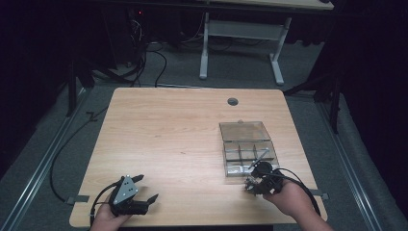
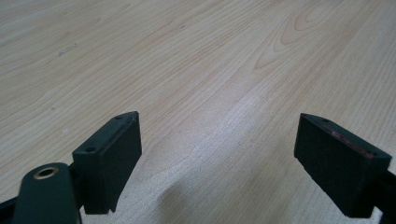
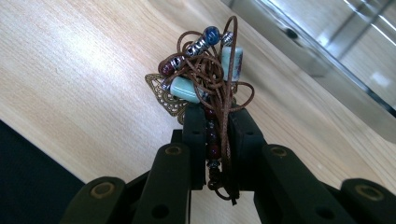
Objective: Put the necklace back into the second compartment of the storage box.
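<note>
Jaws of the right gripper [image 3: 217, 123] clamped on a bunched brown-cord necklace [image 3: 205, 70]: blue, maroon, silver and pale green beads, brass filigree piece. Bundle at frame centre, long axis pointing upward, above the tabletop [image 3: 70, 70]. Left gripper [image 2: 217, 154] jaws wide apart, nothing between them.

The table [image 1: 163, 139] lay bare across its left and middle, giving a hand free passage there. On the right, a clear compartment box [image 1: 249, 153] with its lid [image 1: 244, 131] open blocked the way. The right gripper [image 1: 255, 182] hung just beside the box's near edge.
</note>
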The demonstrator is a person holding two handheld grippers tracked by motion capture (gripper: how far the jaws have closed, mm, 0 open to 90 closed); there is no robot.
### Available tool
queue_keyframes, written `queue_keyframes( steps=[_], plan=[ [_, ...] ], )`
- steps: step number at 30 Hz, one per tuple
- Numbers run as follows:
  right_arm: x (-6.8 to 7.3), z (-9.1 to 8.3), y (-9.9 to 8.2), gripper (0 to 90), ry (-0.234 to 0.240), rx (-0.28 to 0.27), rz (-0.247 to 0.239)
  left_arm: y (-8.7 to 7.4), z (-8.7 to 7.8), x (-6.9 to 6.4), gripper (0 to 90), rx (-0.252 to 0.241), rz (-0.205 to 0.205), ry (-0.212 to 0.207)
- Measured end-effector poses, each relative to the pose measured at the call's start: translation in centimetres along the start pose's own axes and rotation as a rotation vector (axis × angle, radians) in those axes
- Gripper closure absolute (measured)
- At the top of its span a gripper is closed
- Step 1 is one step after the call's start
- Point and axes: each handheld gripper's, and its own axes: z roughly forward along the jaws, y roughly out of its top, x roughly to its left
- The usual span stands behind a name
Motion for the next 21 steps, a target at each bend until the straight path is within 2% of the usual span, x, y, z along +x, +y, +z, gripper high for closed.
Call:
queue_keyframes(
  steps=[8,9,10,21],
  plan=[
    [-0.6,-1.4,-0.6,79.7,-0.008,-0.015,0.033,0.0,0.0,0.0,15.4,-0.001,0.001,0.001],
    [-0.8,-1.5,-0.6,79.7,-0.009,-0.020,0.022,0.0,0.0,0.0,15.4,-0.001,0.001,0.001],
    [-0.8,-1.7,-0.7,79.7,-0.009,-0.018,0.037,0.0,0.0,0.0,15.4,-0.001,0.001,0.002],
    [-1.7,-3.2,-1.0,79.6,-0.023,-0.030,0.058,0.0,0.0,0.0,15.3,-0.002,0.000,0.004]
  ],
)
